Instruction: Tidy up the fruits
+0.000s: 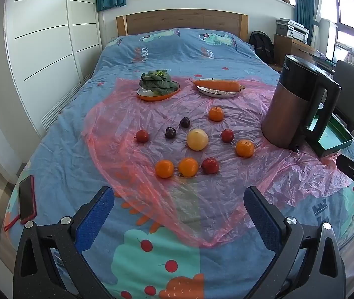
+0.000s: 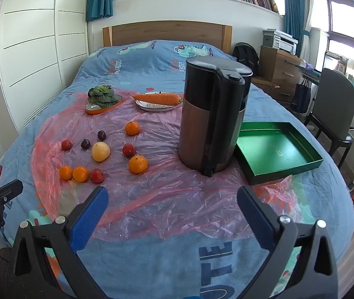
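Several fruits lie loose on a pink plastic sheet (image 1: 167, 199) on the bed: a pale yellow pear (image 1: 197, 139) in the middle, oranges (image 1: 188, 167), red apples (image 1: 210, 165) and two dark plums (image 1: 170, 132). The same fruits show in the right wrist view, with the pear (image 2: 100, 151) left of centre. An empty green tray (image 2: 276, 149) sits right of a kettle. My left gripper (image 1: 179, 206) is open and empty, short of the fruits. My right gripper (image 2: 172, 204) is open and empty, in front of the kettle.
A tall black and copper kettle (image 2: 211, 122) stands between the fruits and the tray. At the back, an orange dish with greens (image 1: 158, 86) and a white plate with a carrot (image 1: 216, 86). A red phone (image 1: 27, 199) lies at the bed's left edge.
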Motion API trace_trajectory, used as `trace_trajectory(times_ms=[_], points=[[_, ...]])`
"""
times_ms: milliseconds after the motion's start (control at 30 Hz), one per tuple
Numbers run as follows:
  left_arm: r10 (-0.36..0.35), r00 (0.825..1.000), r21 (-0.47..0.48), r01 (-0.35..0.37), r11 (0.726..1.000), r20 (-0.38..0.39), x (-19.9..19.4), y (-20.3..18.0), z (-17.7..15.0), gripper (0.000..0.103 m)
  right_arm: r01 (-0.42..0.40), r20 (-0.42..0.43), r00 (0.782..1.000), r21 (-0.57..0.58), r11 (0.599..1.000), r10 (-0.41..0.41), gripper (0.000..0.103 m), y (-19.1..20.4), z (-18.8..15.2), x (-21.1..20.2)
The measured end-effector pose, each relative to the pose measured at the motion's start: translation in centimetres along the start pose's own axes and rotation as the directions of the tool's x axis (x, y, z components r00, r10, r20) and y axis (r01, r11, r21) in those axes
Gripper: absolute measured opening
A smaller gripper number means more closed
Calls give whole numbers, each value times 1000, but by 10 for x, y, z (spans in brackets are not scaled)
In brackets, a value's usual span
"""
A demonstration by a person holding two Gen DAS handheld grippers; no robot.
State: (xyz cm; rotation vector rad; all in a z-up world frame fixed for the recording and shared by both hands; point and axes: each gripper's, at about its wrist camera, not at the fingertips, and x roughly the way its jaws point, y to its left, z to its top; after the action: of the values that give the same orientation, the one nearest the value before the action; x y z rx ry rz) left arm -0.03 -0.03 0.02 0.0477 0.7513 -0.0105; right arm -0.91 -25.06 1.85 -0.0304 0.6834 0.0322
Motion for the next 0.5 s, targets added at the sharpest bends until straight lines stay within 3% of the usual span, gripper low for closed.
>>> trace_trajectory(times_ms=[500], points=[[-3, 1000, -9, 3, 1000, -8, 2, 0, -4, 102, -1, -9, 1000, 1, 1000, 1, 103, 0, 1, 1]])
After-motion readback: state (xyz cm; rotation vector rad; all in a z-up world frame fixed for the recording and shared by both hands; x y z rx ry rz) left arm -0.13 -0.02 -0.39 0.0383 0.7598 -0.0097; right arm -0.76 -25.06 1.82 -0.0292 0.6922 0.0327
